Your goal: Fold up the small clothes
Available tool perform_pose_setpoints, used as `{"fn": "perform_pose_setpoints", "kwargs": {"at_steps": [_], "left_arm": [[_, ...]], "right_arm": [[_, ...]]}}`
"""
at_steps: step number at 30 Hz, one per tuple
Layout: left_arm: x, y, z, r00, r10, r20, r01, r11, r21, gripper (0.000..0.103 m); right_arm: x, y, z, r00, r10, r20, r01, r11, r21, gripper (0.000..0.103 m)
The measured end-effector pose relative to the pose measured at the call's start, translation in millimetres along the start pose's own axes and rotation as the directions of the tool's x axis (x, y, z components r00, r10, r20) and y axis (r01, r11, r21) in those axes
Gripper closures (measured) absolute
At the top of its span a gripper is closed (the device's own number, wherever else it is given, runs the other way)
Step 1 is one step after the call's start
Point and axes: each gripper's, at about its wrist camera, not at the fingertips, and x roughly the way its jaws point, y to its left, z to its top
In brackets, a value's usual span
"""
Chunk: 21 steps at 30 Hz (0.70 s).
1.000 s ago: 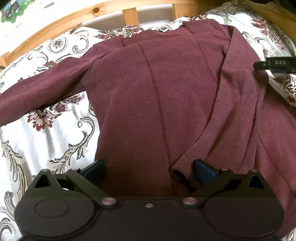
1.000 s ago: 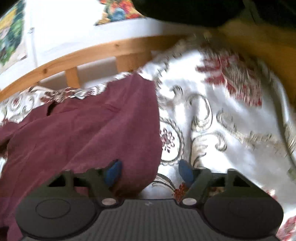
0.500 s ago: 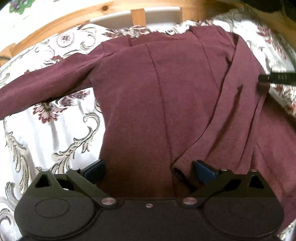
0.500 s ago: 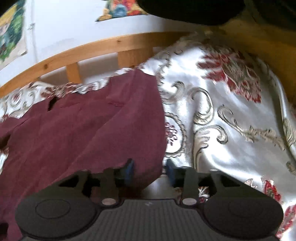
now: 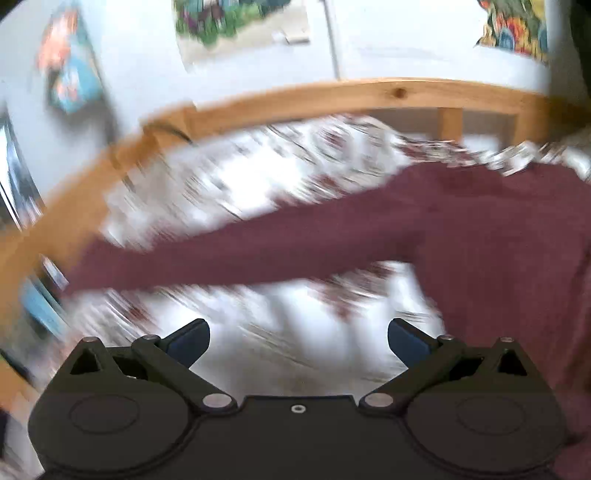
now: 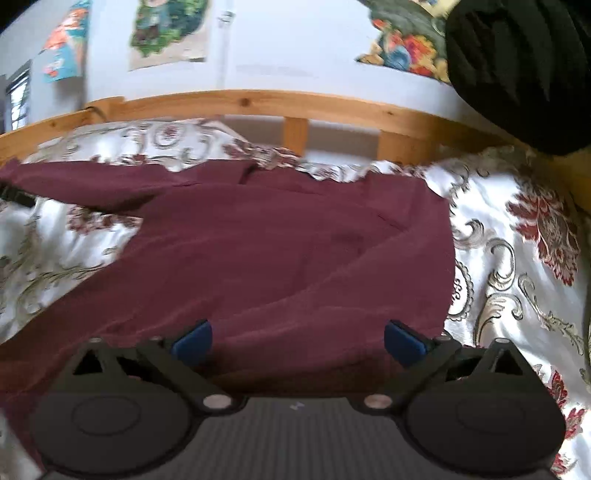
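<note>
Two sets of tongs are seen, both with their blue pads set wide apart and nothing clamped. The right tongs (image 6: 297, 341) are held over the lower part of a maroon long-sleeved top (image 6: 280, 251); their jaws have just been opening, and cloth lies below the gap, though contact between pads and fabric cannot be told. The left tongs (image 5: 298, 339) are held over bare bedspread (image 5: 280, 332), with the top (image 5: 498, 251) lying toward 2 o'clock from them and one sleeve (image 5: 221, 258) stretched out across the view toward 9 o'clock; this view is heavily blurred.

In the right wrist view the top is spread flat on the white bedspread (image 6: 517, 258), which is printed with red flowers and grey scrolls. A fold of maroon cloth is laid diagonally across the body from 1 o'clock toward 7 o'clock. A wooden bed rail (image 6: 258, 105) is seen behind the bedding at 12 o'clock, with colourful pictures (image 6: 166, 33) on the pale wall above it. A dark, rounded shape (image 6: 517, 66) is seen at 2 o'clock; what it is cannot be told.
</note>
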Motion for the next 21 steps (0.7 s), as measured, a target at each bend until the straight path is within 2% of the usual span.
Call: {"fn": "perform_pose_setpoints", "kwargs": {"at_steps": [2,5,7,9,12,14,15,17,19,21], "left_arm": [[2.7,25.6,9.3,0.995,0.097,0.035,-0.1,0.988,0.118,0.001],[14.1,64.5,17.5,0.977,0.201,0.076,-0.214,0.945,0.247,0.001],[25.5,90.7,23.0,0.976,0.211,0.048,-0.216,0.93,0.296,0.002],[37.7,106.3,25.5,0.982,0.186,-0.002,-0.175,0.924,0.339,0.009],[54.1,116.3,26.7,0.982,0.173,-0.076,-0.127,0.903,0.41,0.028],[62.2,118.8,23.5,0.973,0.183,-0.14,-0.104,0.893,0.438,0.051],[64.6,119.3,22.4,0.97,0.183,-0.159,-0.095,0.89,0.446,0.056],[69.3,118.5,22.7,0.967,0.165,-0.192,-0.061,0.888,0.455,0.077],[68.5,113.6,26.8,0.962,0.166,-0.218,-0.049,0.887,0.46,0.091],[62.1,110.3,34.5,0.958,0.162,-0.235,-0.039,0.889,0.456,0.094]], "right_arm": [[-10.0,7.8,1.2,1.0,-0.006,0.001,0.006,1.0,-0.006,0.0],[-25.2,13.2,2.5,1.0,0.013,0.011,-0.013,1.0,0.019,0.0],[-33.9,15.2,1.3,0.999,0.032,0.018,-0.033,0.999,0.034,0.0],[-40.2,17.8,0.8,0.999,0.039,0.024,-0.04,0.999,0.034,0.0],[-42.8,19.1,0.9,0.999,0.036,0.032,-0.036,0.999,0.017,0.0],[-40.9,17.6,1.0,0.999,0.025,0.027,-0.025,1.0,0.017,0.0],[-40.1,15.8,1.0,0.999,0.022,0.025,-0.023,0.999,0.026,0.0],[-39.3,11.0,1.1,0.999,0.025,0.027,-0.027,0.998,0.052,0.0],[-40.2,6.8,1.2,0.999,0.019,0.032,-0.021,0.997,0.069,0.0],[-42.0,1.6,1.6,0.999,0.014,0.043,-0.018,0.996,0.085,0.0]]}}
